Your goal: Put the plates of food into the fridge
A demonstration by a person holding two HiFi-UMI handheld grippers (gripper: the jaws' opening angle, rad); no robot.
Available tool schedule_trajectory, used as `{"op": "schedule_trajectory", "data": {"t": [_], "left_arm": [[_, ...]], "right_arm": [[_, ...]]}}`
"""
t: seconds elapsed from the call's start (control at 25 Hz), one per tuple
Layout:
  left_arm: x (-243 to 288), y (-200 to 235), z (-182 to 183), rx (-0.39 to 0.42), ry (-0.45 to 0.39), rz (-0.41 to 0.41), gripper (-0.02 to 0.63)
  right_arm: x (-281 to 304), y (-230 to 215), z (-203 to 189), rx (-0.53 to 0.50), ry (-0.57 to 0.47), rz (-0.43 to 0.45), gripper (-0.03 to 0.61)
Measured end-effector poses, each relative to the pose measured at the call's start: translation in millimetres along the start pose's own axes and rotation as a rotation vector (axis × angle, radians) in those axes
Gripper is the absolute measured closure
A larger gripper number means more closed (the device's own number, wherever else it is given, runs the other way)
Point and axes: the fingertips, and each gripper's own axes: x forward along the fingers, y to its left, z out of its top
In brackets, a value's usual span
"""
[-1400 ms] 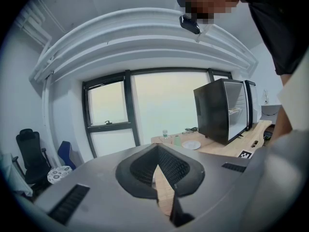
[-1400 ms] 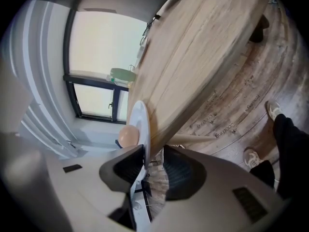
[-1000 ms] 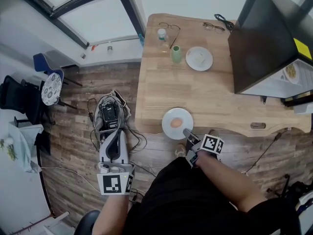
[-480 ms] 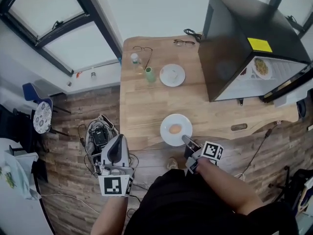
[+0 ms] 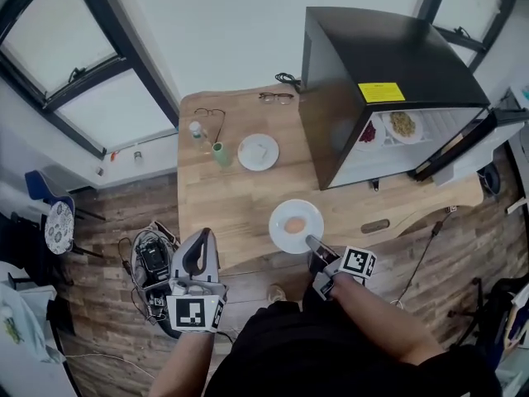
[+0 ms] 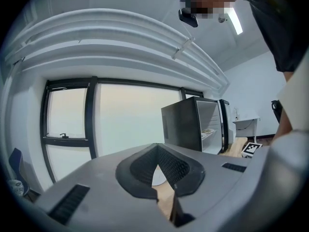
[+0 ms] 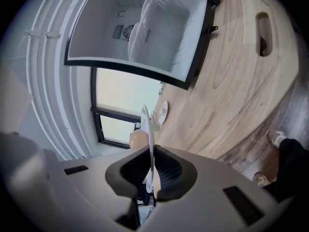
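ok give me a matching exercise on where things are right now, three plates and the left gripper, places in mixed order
Things:
1. plate with the egg
2. plate with pale food
3. plate of yellowish food
4. left gripper

Places or states:
a. on a shelf inside the open fridge
b. rim clamped in the right gripper
c. on the table beside the green cup
d. over the floor, holding nothing

Pairs: 1-b, 2-c, 3-a, 4-d
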Motion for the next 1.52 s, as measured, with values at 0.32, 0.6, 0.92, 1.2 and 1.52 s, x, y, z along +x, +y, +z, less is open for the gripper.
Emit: {"op": "schedule_trajectory", "data": {"t": [0.32,0.6,0.92,1.2,1.52], "left_arm": [[38,-43,17,0.000,-0.028,-0.065,0.609],[69,-75,26,-0.003,-0.041,-0.099,0.609],[111,-119,39,0.008,-0.055,-0.162,0.609],[147,-141,50,0.021,-0.057,-0.175,0.609],[180,-147,54,0.034,-0.051,-0.149,0.609]], "right_arm": [[-39,-9,46,0.010,-0.073,-0.003,0.541],[-74,-18,92,0.024,-0.158,-0.019,0.541],[-106,-34,142,0.044,-0.240,-0.019,0.541],[-113,-46,179,0.056,-0.255,-0.021,0.541],[-98,-57,214,0.056,-0.221,-0.017,0.541]]}}
